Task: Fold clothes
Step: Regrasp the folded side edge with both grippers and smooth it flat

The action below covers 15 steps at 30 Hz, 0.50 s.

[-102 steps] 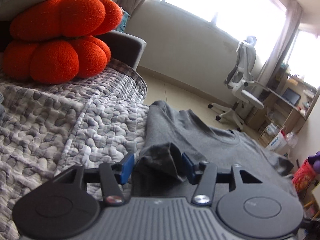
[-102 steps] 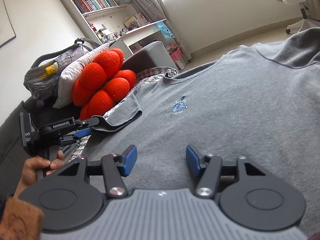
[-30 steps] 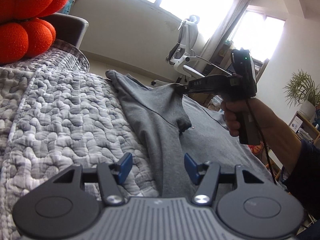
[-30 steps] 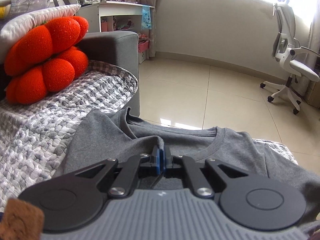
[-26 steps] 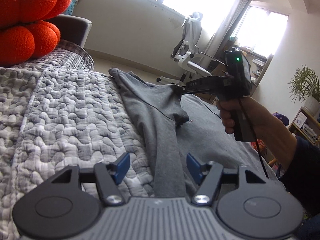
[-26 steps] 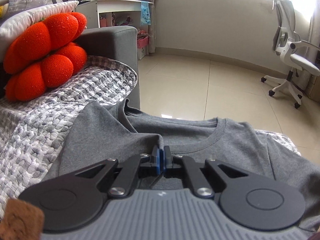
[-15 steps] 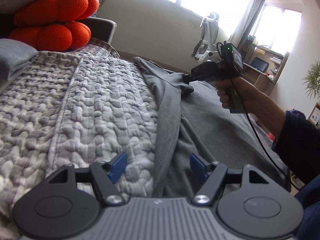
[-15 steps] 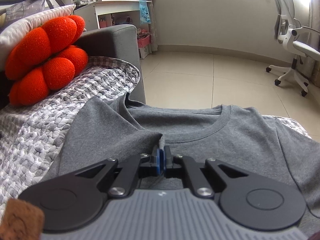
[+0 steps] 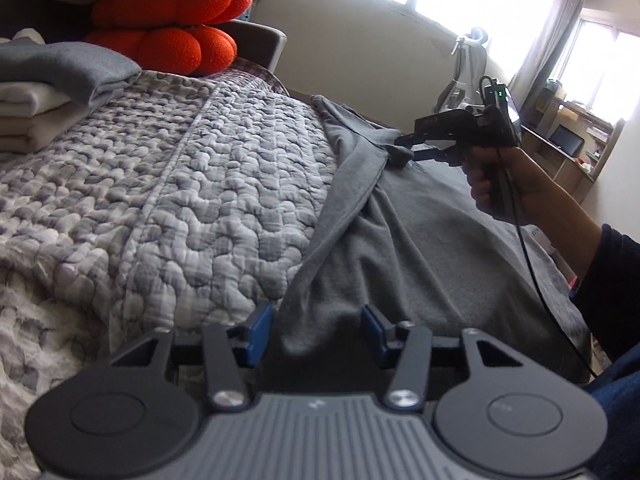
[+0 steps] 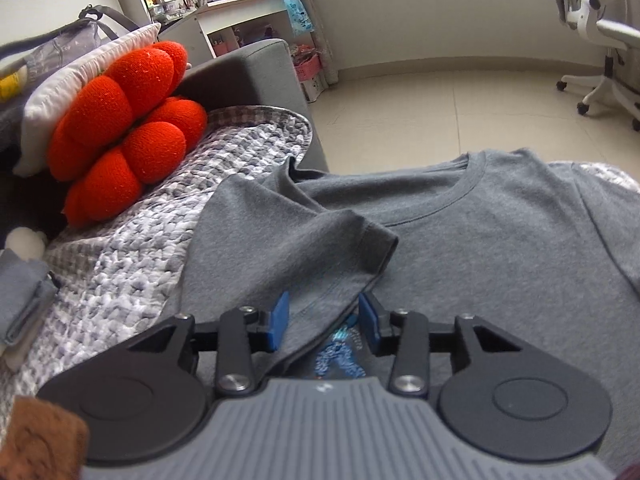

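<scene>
- Grey cotton T-shirt [image 10: 500, 240]: flat on grey quilted bedspread [image 9: 180, 184], sleeve folded inward.
- Left gripper [image 9: 316, 330]: fingers apart, hem between.
- Right gripper [image 10: 323, 322]: fingers apart, sleeve edge at 12 o'clock.

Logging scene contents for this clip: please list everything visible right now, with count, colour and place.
T-shirt: one, grey, flat on quilt, sleeve folded inward.
Quilt: one, grey-white, covering the bed.
Cushion: one, orange, lobed, at the bed's head.
Pillow: one, white, behind cushion.
Folded stack: one, grey over white, on quilt.
Chair: one, white, on floor.
Shelf unit: one, white, by wall.
Left gripper: open, straddling the shirt's edge.
Right gripper: open, over sleeve.
</scene>
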Each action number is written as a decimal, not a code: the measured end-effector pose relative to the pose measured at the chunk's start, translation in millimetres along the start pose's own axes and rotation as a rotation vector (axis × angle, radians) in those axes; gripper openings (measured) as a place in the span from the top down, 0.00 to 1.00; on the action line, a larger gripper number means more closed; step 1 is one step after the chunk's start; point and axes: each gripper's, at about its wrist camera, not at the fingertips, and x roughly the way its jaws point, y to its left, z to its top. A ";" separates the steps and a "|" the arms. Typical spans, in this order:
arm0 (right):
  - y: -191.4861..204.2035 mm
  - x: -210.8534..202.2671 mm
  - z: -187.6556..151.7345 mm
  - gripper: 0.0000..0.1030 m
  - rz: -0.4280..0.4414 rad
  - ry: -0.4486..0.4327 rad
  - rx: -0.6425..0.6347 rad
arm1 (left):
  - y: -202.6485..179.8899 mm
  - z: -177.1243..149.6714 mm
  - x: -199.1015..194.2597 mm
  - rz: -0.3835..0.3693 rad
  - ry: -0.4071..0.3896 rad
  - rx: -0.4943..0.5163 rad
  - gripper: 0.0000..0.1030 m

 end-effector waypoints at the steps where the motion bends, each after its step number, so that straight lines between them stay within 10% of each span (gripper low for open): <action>1: 4.2 2.2 -1.6 0.57 -0.008 -0.003 -0.020 | -0.6 0.5 -0.1 0.014 0.009 -0.007 0.87; 6: 26.9 11.6 -0.6 0.91 -0.093 -0.018 -0.165 | -11.0 1.6 -10.4 0.075 0.024 0.003 0.96; 15: 45.8 -19.5 20.2 0.95 -0.102 -0.127 -0.273 | -46.2 8.6 -47.0 0.096 -0.014 0.067 0.97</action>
